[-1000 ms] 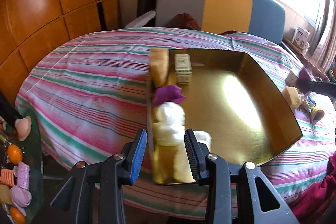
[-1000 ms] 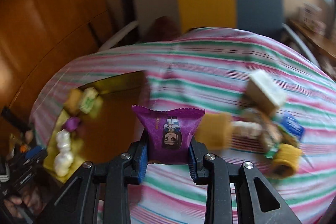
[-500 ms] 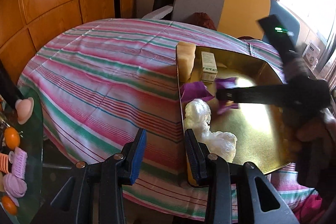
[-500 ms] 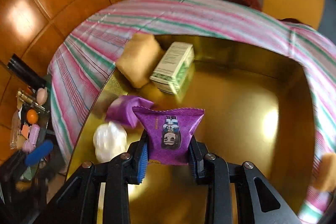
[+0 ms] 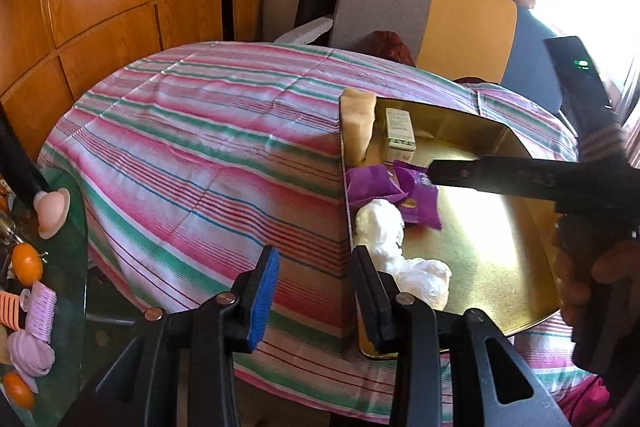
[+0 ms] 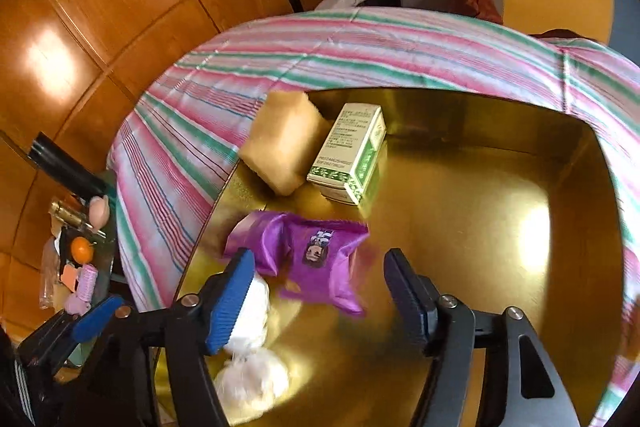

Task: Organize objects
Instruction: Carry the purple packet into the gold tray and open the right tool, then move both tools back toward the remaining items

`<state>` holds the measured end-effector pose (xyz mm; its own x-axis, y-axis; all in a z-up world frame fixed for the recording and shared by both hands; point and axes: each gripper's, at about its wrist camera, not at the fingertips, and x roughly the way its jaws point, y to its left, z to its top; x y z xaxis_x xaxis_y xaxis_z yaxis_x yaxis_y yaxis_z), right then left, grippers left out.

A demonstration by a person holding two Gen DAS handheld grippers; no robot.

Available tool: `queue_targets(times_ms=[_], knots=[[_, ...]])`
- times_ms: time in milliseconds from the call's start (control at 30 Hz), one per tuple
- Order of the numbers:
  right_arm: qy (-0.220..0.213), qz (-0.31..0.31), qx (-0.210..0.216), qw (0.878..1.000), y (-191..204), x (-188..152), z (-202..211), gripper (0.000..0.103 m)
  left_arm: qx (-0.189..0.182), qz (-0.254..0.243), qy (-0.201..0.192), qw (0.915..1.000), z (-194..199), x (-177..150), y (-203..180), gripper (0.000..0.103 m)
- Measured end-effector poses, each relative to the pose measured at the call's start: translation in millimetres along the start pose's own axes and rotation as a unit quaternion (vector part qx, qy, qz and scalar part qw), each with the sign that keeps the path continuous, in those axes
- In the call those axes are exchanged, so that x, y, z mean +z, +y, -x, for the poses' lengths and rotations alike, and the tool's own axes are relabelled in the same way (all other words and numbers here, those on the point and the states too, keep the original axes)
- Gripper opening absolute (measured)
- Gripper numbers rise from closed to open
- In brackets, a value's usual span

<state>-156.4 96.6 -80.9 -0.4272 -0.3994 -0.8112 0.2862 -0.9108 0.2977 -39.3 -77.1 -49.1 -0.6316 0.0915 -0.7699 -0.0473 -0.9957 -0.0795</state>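
Observation:
A gold tray (image 6: 500, 211) (image 5: 492, 247) sits on the striped tablecloth. In it lie a tan sponge (image 6: 286, 143), a green-white box (image 6: 350, 155), a folded purple packet (image 6: 250, 231), white plastic-wrapped bundles (image 6: 252, 371) and a purple snack packet with a cartoon face (image 6: 320, 263) (image 5: 420, 201). My right gripper (image 6: 316, 297) is open just above the tray, the snack packet blurred just beyond its jaws. My left gripper (image 5: 314, 291) is open and empty over the tray's near left edge.
A striped round table (image 5: 200, 155) carries the tray. A glass side table (image 5: 60, 267) at the left holds hair rollers, oranges and small items. A grey, yellow and blue sofa (image 5: 420, 15) stands behind. Wooden panels cover the left wall.
My right gripper carried the snack packet over the tray, opened and let it go beside the folded purple packet. My left gripper shifted left and stayed open.

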Motion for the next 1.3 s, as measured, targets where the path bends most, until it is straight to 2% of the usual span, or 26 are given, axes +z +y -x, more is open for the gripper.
queue_targets(times_ms=[167,467,733,900,1033,1100,1233,1300], knots=[[-0.028,0.0,-0.002,1.0,-9.0,-10.4,34.4,0.075,-0.002,-0.013,-0.007,0.9999,5.3,-0.2,-8.3,0.037],[-0.05,-0.014,-0.039,0.998,-42.0,-38.0,73.0,0.076,-0.009,-0.033,-0.013,0.9993,11.5,-2.9,-21.2,0.037],[-0.07,-0.052,-0.083,0.993,-97.6,-57.6,114.0,0.077,-0.01,-0.047,-0.008,0.9988,9.7,-7.9,-32.0,0.037],[-0.09,-0.082,-0.121,0.985,-140.2,-67.0,148.8,0.079,-0.011,-0.054,-0.005,0.9985,9.5,-10.2,-38.9,0.037],[-0.106,-0.102,-0.162,0.976,-176.1,-74.8,180.4,0.081,-0.013,-0.059,-0.002,0.9982,9.0,-11.5,-45.6,0.037],[-0.117,-0.119,-0.187,0.968,-199.2,-80.8,199.1,0.086,-0.015,-0.063,-0.001,0.9979,8.5,-12.0,-50.5,0.037],[-0.136,-0.17,-0.245,0.945,-251.8,-96.7,234.9,0.088,-0.022,-0.076,0.002,0.9969,8.8,-12.8,-63.2,0.037],[-0.147,-0.206,-0.28,0.926,-283.8,-109.7,252.4,0.089,-0.025,-0.088,0.002,0.9959,9.9,-12.7,-73.0,0.037]])
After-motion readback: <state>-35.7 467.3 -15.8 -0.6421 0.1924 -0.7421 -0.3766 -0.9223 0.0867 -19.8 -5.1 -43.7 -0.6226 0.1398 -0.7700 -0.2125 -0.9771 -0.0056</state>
